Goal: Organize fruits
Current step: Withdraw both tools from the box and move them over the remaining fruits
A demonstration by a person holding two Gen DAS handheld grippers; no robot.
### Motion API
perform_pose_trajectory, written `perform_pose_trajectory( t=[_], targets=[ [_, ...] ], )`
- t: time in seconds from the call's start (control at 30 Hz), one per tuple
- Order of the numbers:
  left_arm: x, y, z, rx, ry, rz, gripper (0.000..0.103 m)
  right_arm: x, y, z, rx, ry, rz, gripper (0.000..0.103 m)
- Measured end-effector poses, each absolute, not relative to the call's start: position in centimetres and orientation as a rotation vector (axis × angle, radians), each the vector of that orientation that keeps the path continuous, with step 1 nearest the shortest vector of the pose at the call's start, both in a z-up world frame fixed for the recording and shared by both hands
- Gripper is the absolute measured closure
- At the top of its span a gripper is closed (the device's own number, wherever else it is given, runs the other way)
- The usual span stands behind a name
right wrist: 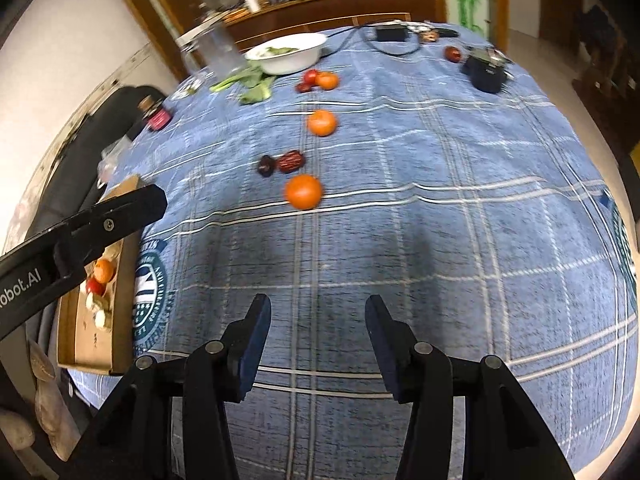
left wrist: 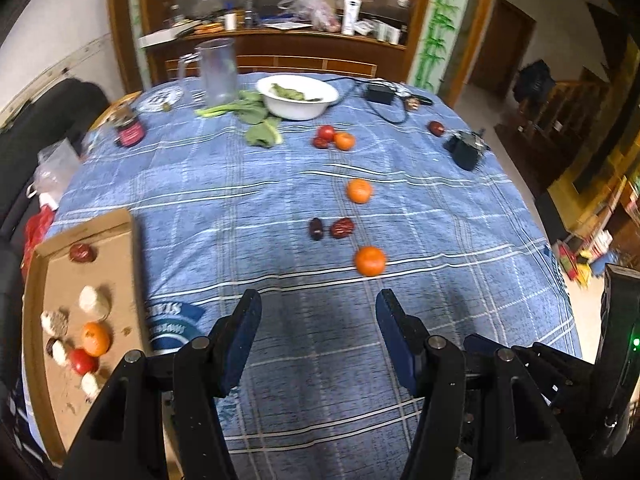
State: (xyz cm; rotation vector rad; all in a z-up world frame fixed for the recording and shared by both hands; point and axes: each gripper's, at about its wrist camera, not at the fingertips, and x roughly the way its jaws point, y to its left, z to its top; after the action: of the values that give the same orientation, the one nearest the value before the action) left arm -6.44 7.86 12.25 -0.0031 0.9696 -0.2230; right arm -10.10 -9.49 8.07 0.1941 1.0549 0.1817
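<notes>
Cardboard, shallow and creased, forms the tray (left wrist: pixel 86 236) at the table's left edge, already holding an orange, a red fruit, a wrinkled date and pale lumps; sorting looks partly done. On the blue plaid cloth (left wrist: pixel 240 200) the nearest mandarin (left wrist: pixel 370 261) lies round and glossy, just beyond two dark shrivelled dates (left wrist: pixel 332 228); both the left gripper (left wrist: pixel 318 304) and the right gripper (right wrist: pixel 318 308) hang released and empty above bare cloth; next likely comes a reach forward to straddle that mandarin.
</notes>
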Motion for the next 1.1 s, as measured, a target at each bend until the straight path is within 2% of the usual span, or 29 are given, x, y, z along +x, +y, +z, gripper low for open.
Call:
perform_pose_trajectory(
  t=[0.23,0.73,1.1],
  targets=[
    [-6.4,9.0,11.7,-0.036,0.993,-0.164,0.044,-10.2,-8.4,7.9,0.152,1.064,0.228,0.05],
    [-7.7,0.4,11.4,0.074,0.991,-0.36,0.044,-13.1,-15.6,7.3,0.273,1.06,0.054,0.049],
    [-7.9,2.3,13.0,0.074,0.94,-0.293,0.044,-12.9,-12.9,7.1,0.222,1.082,0.131,0.049]
  ],
)
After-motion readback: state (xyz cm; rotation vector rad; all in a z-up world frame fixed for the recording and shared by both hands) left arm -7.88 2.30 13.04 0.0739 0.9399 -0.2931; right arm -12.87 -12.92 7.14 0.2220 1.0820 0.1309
